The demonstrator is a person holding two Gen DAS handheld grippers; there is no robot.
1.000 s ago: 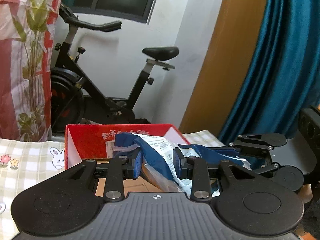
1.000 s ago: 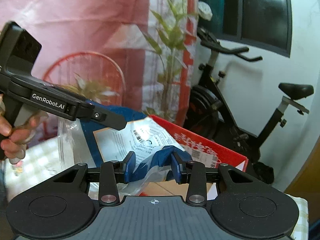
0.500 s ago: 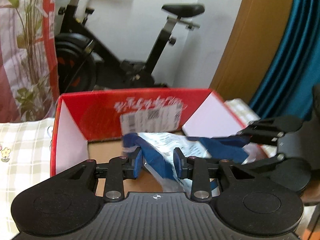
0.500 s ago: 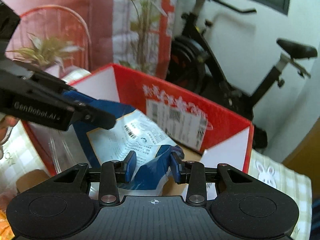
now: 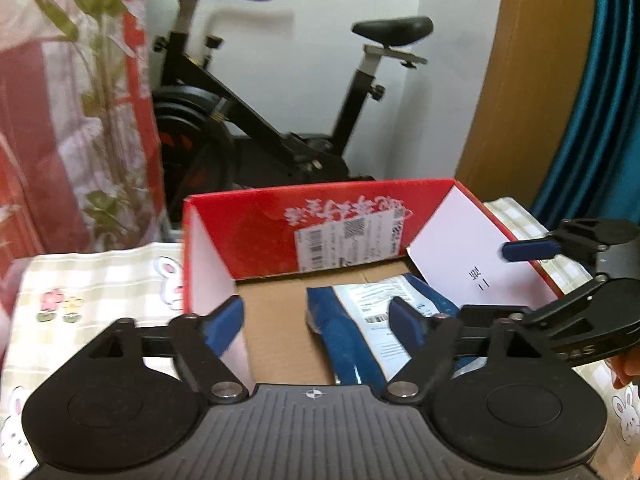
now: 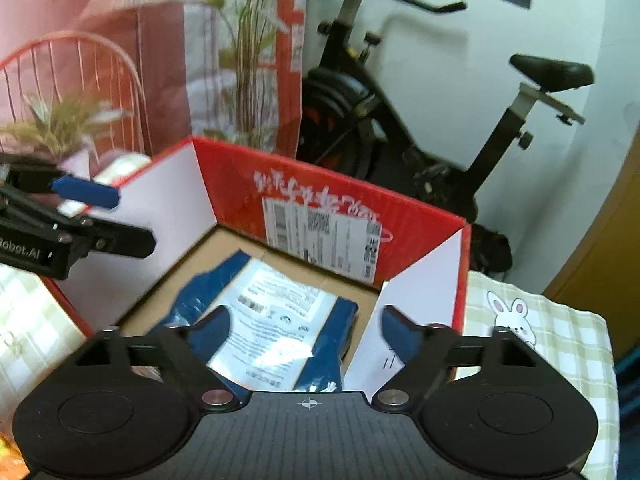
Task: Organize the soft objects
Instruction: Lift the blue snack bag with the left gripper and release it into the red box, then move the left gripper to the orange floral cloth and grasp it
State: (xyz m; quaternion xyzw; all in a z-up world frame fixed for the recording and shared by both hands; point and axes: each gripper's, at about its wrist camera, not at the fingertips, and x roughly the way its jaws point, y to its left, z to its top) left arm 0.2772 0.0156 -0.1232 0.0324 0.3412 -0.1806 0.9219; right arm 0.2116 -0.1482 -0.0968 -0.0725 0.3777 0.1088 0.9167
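Note:
A blue soft package with a white printed label [image 5: 372, 320] [image 6: 276, 320] lies flat on the cardboard floor of the red box [image 5: 296, 208] [image 6: 416, 216]. My left gripper [image 5: 316, 320] hangs over the box's near edge, its jaws opening wide, and no pad touches the package. My right gripper [image 6: 304, 328] hovers above the package, jaws opening too, with nothing pressed between its blue pads. In the left wrist view the right gripper [image 5: 560, 276] shows at the right edge. The left gripper [image 6: 80, 216] reaches in from the left in the right wrist view.
The box stands on a checked cloth with rabbit prints [image 5: 92, 276] [image 6: 536, 332]. Behind it are an exercise bike [image 5: 256, 120] [image 6: 420, 120], a red floral curtain [image 5: 60, 100] and a teal curtain [image 5: 592, 100]. A plant [image 6: 60, 124] stands at the left.
Both grippers came down toward the box with the package gripped between them, then let go. The package now lies on the box floor and both sets of jaws stand wide.

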